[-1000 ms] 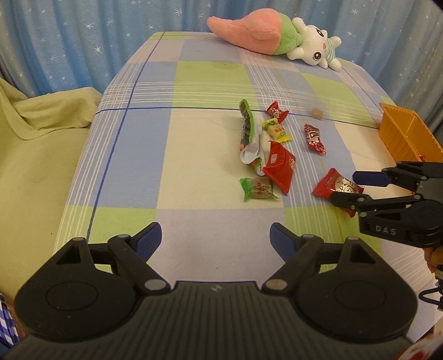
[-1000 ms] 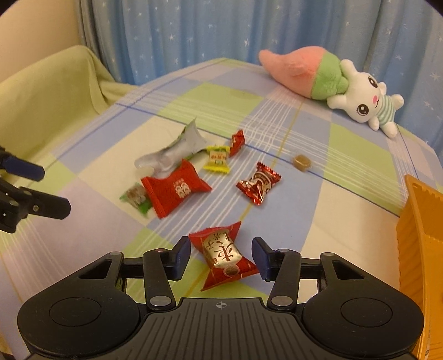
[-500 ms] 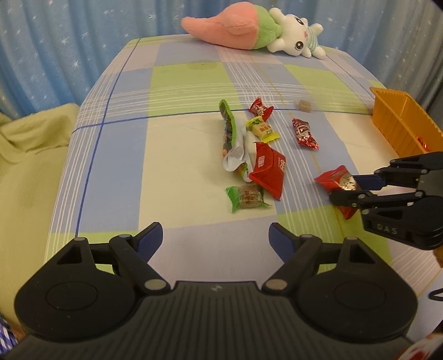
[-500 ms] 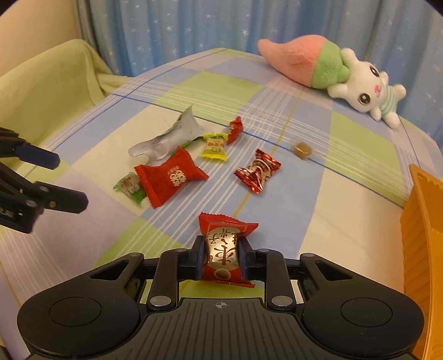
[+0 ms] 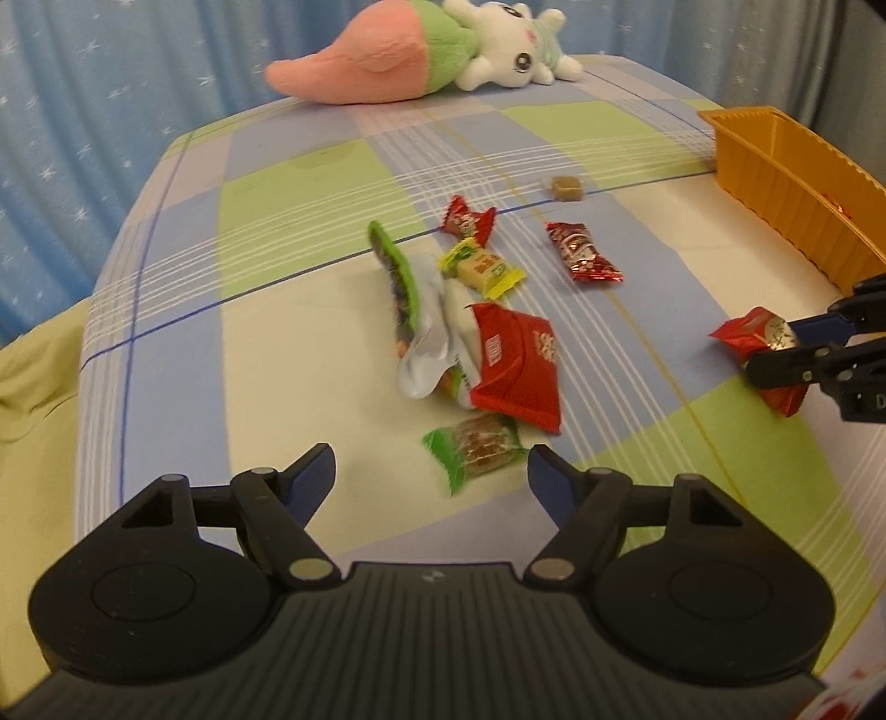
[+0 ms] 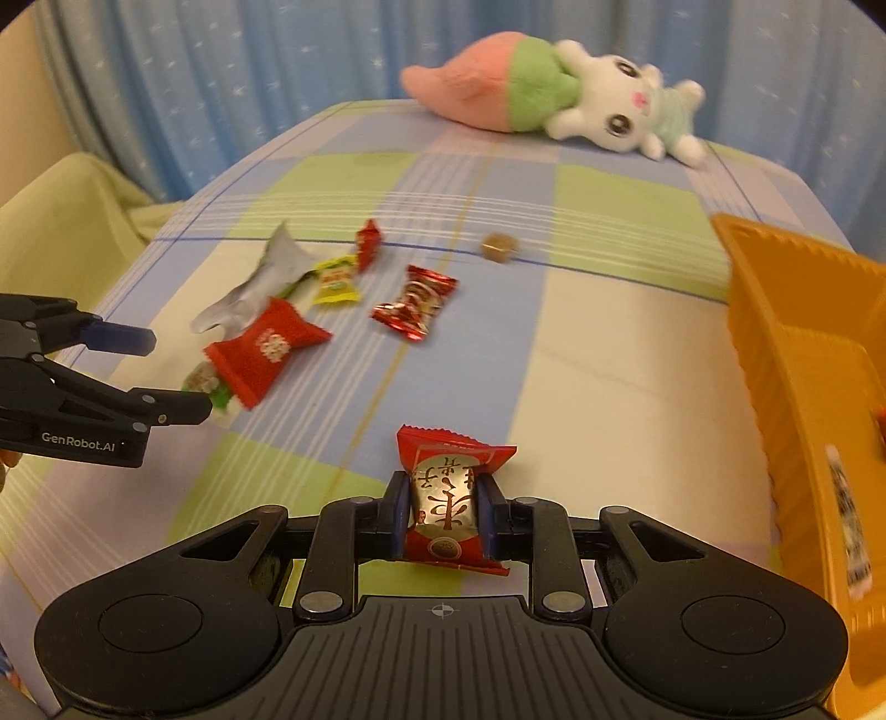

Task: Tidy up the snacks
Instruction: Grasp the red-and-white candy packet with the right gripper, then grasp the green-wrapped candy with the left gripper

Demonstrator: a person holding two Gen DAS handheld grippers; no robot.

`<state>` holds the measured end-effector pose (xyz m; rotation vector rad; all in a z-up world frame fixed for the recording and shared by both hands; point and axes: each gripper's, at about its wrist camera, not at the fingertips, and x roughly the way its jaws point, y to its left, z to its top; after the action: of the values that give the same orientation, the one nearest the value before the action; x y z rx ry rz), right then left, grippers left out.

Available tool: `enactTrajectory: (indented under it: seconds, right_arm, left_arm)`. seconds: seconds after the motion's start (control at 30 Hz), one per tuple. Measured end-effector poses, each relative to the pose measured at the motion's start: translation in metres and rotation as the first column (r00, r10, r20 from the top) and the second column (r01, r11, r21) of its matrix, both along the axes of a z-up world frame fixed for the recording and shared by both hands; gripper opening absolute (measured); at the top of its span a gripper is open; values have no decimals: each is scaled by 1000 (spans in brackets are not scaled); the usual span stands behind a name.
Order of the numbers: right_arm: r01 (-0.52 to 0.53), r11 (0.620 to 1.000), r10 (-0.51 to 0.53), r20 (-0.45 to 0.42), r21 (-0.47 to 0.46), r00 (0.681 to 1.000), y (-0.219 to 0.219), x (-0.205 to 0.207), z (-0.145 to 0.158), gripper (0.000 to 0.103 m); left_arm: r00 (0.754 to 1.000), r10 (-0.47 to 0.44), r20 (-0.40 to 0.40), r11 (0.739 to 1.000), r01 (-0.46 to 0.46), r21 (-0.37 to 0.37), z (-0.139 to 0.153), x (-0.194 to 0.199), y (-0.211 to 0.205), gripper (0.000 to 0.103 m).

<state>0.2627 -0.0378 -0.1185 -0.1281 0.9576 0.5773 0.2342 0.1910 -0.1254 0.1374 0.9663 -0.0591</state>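
My right gripper (image 6: 440, 515) is shut on a red-and-gold candy (image 6: 443, 507), which sticks out ahead of the pads. The left wrist view shows that same candy (image 5: 753, 338) in the right gripper (image 5: 786, 354) at the right edge. My left gripper (image 5: 431, 465) hovers low over a green-wrapped candy (image 5: 473, 446) that lies between its fingertips; the jaws are closing but the pads stand clear of it. An orange basket (image 6: 775, 332) stands at the right, with a few snacks inside.
On the checked cloth lie a large red packet (image 5: 515, 360), a green-and-silver packet (image 5: 410, 310), a yellow candy (image 5: 482, 268), a small red candy (image 5: 468, 221), a dark red foil candy (image 5: 581, 252) and a brown cube (image 5: 565, 187). A plush toy (image 5: 421, 50) lies at the far edge.
The right gripper closed on the red-and-gold candy and shifted with it towards the basket. The left gripper moved forward and down to the green candy, and its jaws narrowed a little.
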Motion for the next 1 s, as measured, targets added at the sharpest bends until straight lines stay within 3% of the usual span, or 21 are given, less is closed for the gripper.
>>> enactTrajectory:
  seconds: [0.07, 0.43, 0.63, 1.0]
  right_arm:
    - [23, 1000, -23, -7, 6, 1000, -5, 0, 1, 25]
    - [77, 997, -76, -25, 27, 997, -18, -4, 3, 25]
    - [75, 997, -74, -31, 33, 997, -18, -7, 3, 25]
    - [57, 997, -55, -38, 48, 998, -21, -21, 4, 25]
  left_arm:
    - [1000, -23, -4, 1000, 23, -11, -2, 3, -1, 62]
    - [995, -97, -3, 994, 96, -56, -3, 10, -11, 43]
    - [994, -111, -7, 991, 110, -75, -3, 1, -17, 24]
    - [994, -93, -49, 991, 87, -105, 2, -23, -28, 23]
